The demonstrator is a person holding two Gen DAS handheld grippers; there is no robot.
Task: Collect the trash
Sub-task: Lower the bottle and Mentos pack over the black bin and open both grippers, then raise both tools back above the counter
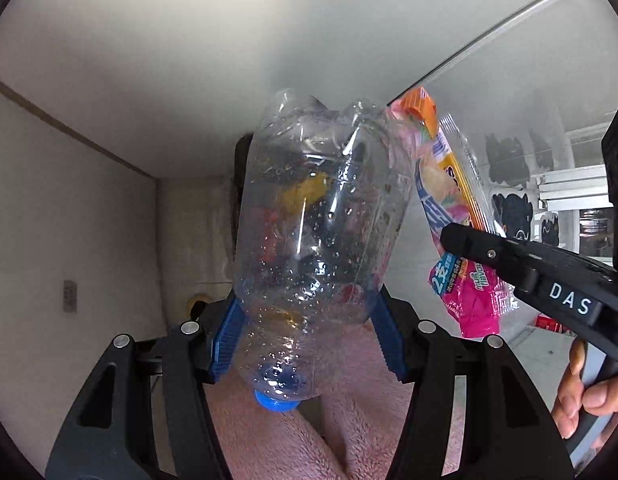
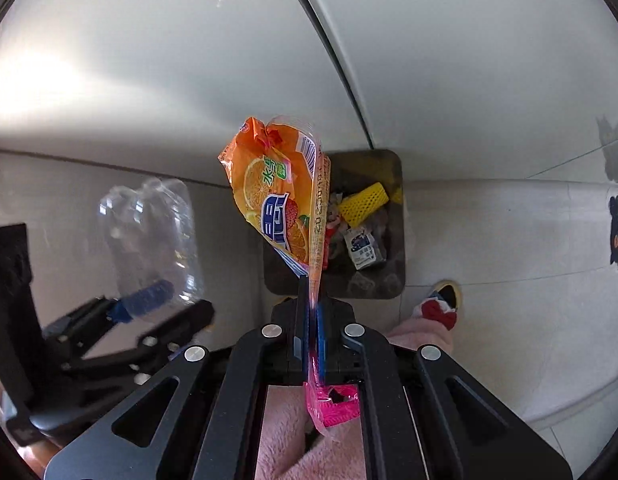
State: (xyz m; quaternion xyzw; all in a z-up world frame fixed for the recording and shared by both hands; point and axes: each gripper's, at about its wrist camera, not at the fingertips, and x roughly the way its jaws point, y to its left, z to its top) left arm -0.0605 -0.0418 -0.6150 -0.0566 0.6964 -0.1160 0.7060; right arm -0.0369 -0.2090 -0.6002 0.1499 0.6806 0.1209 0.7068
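Observation:
A clear, crumpled plastic bottle (image 1: 317, 220) with a blue cap sits cap-end toward the camera, and my left gripper (image 1: 309, 320) is shut on it with its blue pads (image 1: 229, 340) pressing both sides. My right gripper (image 2: 313, 300) is shut on the pink end of an orange snack wrapper (image 2: 277, 192), which sticks up from the fingers. Below the wrapper stands a dark square trash bin (image 2: 393, 280). In the left wrist view the wrapper (image 1: 449, 184) and the right gripper (image 1: 453, 236) are just right of the bottle. The right wrist view shows the bottle (image 2: 153, 232) at left.
The bin holds a yellow foam net (image 2: 363, 202), a small carton (image 2: 363, 248) and other scraps. A slippered foot (image 2: 443, 302) stands right of the bin on a pale tiled floor. Pink fleece clothing (image 2: 285, 432) fills the bottom. White panels rise behind.

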